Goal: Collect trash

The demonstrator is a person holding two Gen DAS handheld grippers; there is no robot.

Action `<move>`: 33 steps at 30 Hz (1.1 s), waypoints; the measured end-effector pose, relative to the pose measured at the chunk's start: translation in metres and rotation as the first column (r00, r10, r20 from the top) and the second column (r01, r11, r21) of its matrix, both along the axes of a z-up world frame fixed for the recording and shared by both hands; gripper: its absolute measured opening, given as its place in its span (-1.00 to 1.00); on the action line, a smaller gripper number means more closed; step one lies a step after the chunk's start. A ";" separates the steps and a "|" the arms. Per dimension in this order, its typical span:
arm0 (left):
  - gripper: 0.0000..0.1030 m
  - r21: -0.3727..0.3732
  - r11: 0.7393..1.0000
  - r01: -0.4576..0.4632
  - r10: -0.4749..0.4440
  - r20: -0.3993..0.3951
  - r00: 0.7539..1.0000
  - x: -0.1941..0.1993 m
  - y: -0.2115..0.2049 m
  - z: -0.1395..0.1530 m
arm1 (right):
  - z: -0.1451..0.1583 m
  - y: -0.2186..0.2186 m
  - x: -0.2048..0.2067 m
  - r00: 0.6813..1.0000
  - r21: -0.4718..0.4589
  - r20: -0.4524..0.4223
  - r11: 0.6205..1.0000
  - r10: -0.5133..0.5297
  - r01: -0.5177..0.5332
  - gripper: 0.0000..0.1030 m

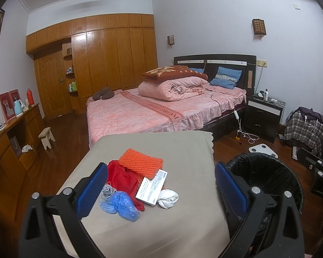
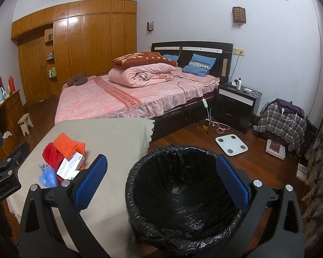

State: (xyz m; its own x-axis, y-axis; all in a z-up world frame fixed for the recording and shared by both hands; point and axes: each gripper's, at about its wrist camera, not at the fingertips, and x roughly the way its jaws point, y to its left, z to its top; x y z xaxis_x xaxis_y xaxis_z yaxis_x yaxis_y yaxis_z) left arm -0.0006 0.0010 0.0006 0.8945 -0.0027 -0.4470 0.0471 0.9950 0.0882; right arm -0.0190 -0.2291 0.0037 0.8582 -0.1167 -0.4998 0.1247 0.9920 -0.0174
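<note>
A heap of trash lies on the beige-covered table: orange foam netting, a red cloth, a white carton, a crumpled white wad, blue plastic covers and a grey scrap. My left gripper hovers open just above and around the heap, holding nothing. A bin lined with a black bag stands right of the table. My right gripper is open over the bin's mouth, empty. The heap also shows in the right wrist view, orange netting on top.
A bed with pink covers stands behind the table. A dark nightstand, cables and a white scale sit on the wood floor to the right. A wooden desk and small stool are left.
</note>
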 end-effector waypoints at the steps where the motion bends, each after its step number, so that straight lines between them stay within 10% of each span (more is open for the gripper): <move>1: 0.88 0.000 1.000 0.000 0.000 0.000 1.000 0.000 0.000 0.000 | 0.000 -0.001 -0.001 1.000 0.000 0.000 1.000 0.000 0.000 0.90; 33: 0.88 -0.004 1.000 0.000 0.000 -0.002 1.000 0.000 0.000 -0.001 | 0.000 0.001 0.000 1.000 0.003 -0.003 1.000 0.003 -0.003 0.90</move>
